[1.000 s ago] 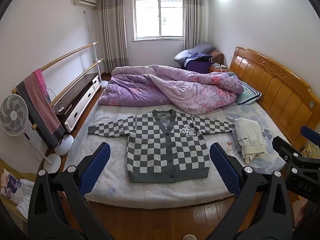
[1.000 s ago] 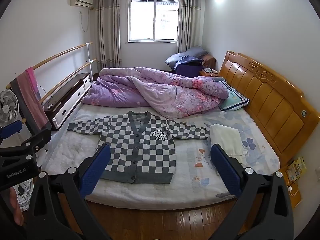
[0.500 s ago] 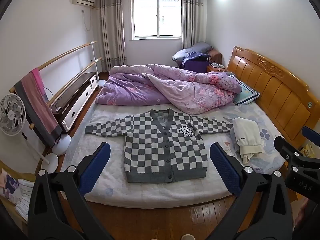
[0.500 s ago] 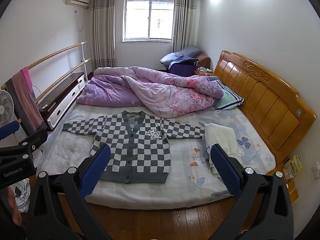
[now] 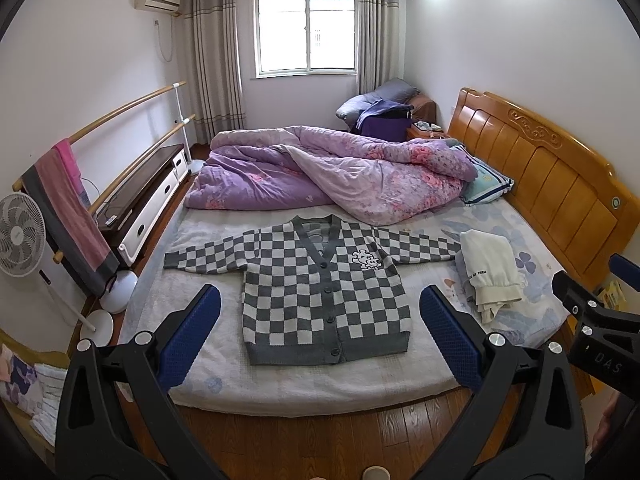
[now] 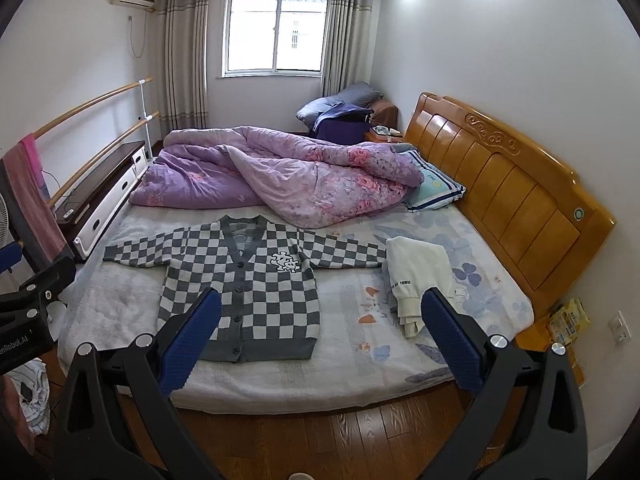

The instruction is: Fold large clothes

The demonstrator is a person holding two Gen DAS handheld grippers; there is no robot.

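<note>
Checkered grey-white cardigan (image 5: 326, 286): flat on bed (image 5: 304, 384), sleeves spread toward 9 and 3 o'clock. Left gripper (image 5: 320, 334), right gripper (image 6: 320, 334): jaws wide apart, empty. Take each sleeve cuff, fold inward evenly; avoid cream garment (image 5: 490, 270).

Purple quilt (image 5: 332, 172) bunched at the bed's (image 5: 280, 384) far end; fan (image 5: 20, 236) stands left of it

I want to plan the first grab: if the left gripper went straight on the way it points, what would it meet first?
Probably the cardigan: it lies centred between the open left gripper's fingers, flat on the bed. Nothing shows in between, though depth is hard to judge.
</note>
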